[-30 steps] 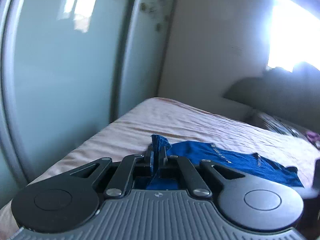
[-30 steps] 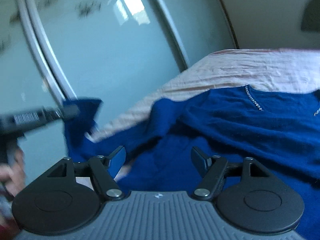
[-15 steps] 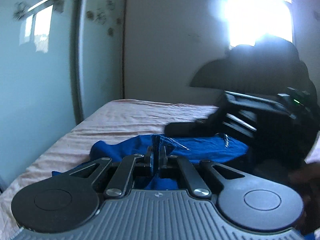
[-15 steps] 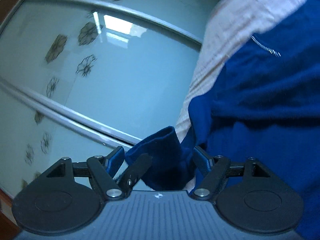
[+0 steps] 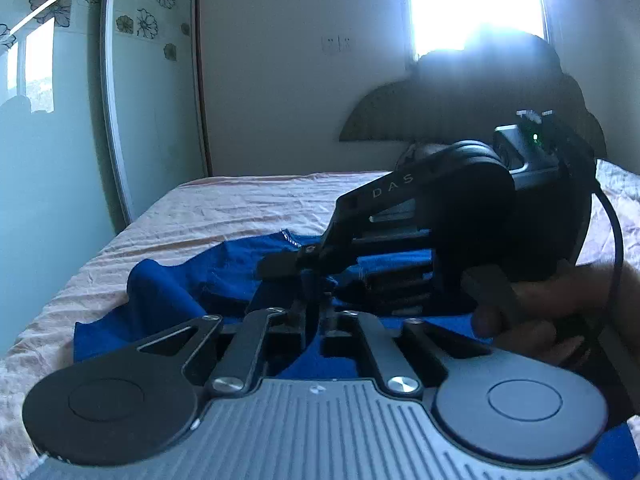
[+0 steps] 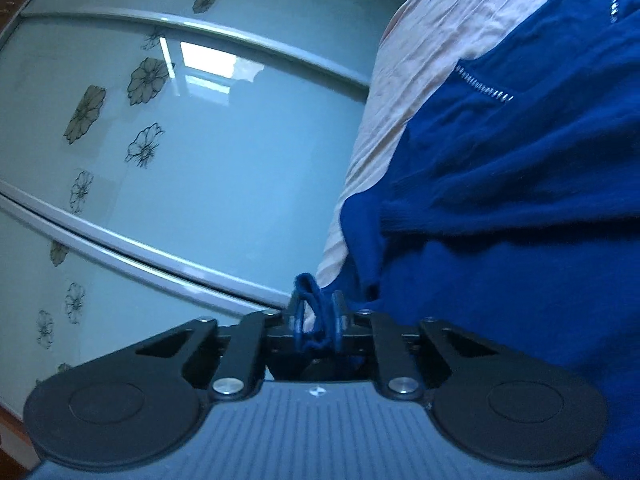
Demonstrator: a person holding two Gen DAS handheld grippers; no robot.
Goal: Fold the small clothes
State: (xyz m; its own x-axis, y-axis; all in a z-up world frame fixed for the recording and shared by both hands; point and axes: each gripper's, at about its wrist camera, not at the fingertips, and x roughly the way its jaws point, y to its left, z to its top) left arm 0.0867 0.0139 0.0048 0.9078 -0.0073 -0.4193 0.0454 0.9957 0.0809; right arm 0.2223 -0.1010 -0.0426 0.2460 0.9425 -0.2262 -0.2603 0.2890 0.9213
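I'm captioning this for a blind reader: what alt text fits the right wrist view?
The right gripper is shut on a bunched edge of a blue garment, which lies on a pale pink bedsheet. A glass wardrobe door printed with flowers fills the left.

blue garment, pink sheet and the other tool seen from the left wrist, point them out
blue garment [image 5: 176, 284], left wrist view, rumpled fold on its left side
pink sheet [image 5: 240, 204], left wrist view, bare wrinkled stretch behind the garment
right tool [image 5: 280, 266], left wrist view, its fingertips
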